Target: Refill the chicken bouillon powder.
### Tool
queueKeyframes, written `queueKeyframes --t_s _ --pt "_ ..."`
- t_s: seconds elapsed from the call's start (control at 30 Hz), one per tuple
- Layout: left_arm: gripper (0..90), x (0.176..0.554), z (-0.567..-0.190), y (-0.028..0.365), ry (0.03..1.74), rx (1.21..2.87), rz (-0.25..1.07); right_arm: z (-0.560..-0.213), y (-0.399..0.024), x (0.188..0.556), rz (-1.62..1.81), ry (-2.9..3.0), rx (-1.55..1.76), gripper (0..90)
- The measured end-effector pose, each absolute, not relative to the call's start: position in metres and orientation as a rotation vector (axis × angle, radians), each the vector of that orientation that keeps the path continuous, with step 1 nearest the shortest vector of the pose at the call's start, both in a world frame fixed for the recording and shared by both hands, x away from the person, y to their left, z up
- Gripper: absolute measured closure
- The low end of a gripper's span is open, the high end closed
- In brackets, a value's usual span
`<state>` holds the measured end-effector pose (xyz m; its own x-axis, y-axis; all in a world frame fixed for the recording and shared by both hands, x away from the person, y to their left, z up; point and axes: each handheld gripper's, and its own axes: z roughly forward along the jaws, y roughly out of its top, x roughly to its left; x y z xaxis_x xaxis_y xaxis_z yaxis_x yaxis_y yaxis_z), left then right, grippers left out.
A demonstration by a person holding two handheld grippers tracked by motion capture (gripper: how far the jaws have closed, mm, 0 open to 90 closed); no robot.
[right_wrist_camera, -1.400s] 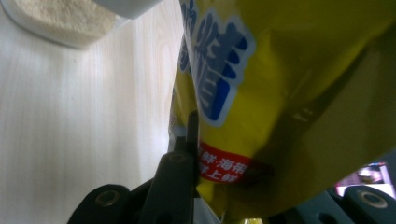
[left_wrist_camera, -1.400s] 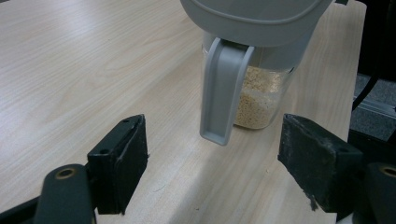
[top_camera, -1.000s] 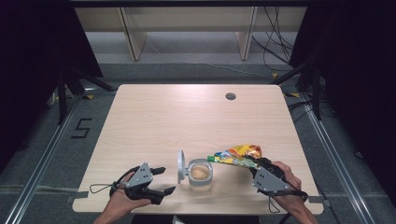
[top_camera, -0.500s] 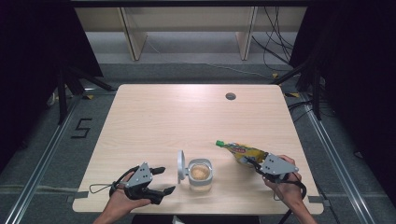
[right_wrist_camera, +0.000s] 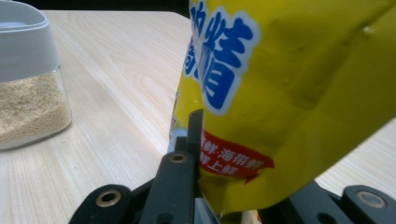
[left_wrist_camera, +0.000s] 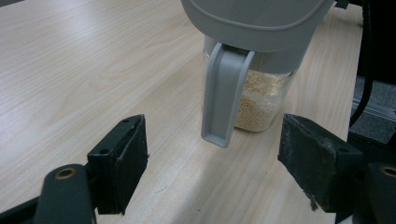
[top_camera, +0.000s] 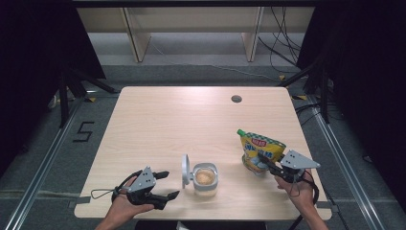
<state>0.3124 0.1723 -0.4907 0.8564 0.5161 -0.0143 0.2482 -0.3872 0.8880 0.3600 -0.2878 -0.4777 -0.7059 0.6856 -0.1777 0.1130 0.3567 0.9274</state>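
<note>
A clear jar point(top_camera: 206, 178) of pale granules stands near the table's front edge, its grey lid point(top_camera: 185, 170) flipped open to the left. A yellow spouted pouch point(top_camera: 261, 148) with a green cap stands upright to its right, and my right gripper point(top_camera: 261, 161) is shut on its lower part. The right gripper view has the pouch point(right_wrist_camera: 289, 79) filling the space between the jaws of my right gripper point(right_wrist_camera: 243, 186), with the jar point(right_wrist_camera: 28, 102) off to the left. My left gripper point(top_camera: 167, 184) rests open on the table left of the jar. Its view faces the jar point(left_wrist_camera: 259, 100) and lid latch point(left_wrist_camera: 224, 93) beyond my left gripper point(left_wrist_camera: 217, 144).
The wooden table point(top_camera: 191, 124) has a round cable hole point(top_camera: 236, 99) at its far right. Shelving legs and cables lie on the floor beyond the table's far edge.
My right gripper has carried the pouch right and down, away from above the jar. The pouch has gone from tilted toward the jar to upright. The left gripper stayed still.
</note>
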Motion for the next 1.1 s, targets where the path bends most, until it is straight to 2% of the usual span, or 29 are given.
queueKeyframes --t_s 0.3,0.6,0.73,0.83,1.1 --pt "23.4 0.311 -0.492 0.172 0.597 1.973 0.308 -0.477 -0.291 0.358 1.338 2.071 0.715 72.9" --pt "23.4 0.311 -0.49 0.175 0.586 1.977 0.328 -0.469 -0.286 0.346 1.313 2.027 0.76 50.8" --pt "23.4 0.311 -0.488 0.176 0.601 1.939 0.284 -0.464 -0.285 0.338 1.337 2.009 0.816 41.6" --pt "23.4 0.309 -0.484 0.175 0.623 1.905 0.262 -0.464 -0.288 0.331 1.331 1.998 0.824 37.6" --pt "22.8 0.308 -0.479 0.175 0.634 1.928 0.308 -0.469 -0.294 0.311 1.275 2.063 0.932 32.1"
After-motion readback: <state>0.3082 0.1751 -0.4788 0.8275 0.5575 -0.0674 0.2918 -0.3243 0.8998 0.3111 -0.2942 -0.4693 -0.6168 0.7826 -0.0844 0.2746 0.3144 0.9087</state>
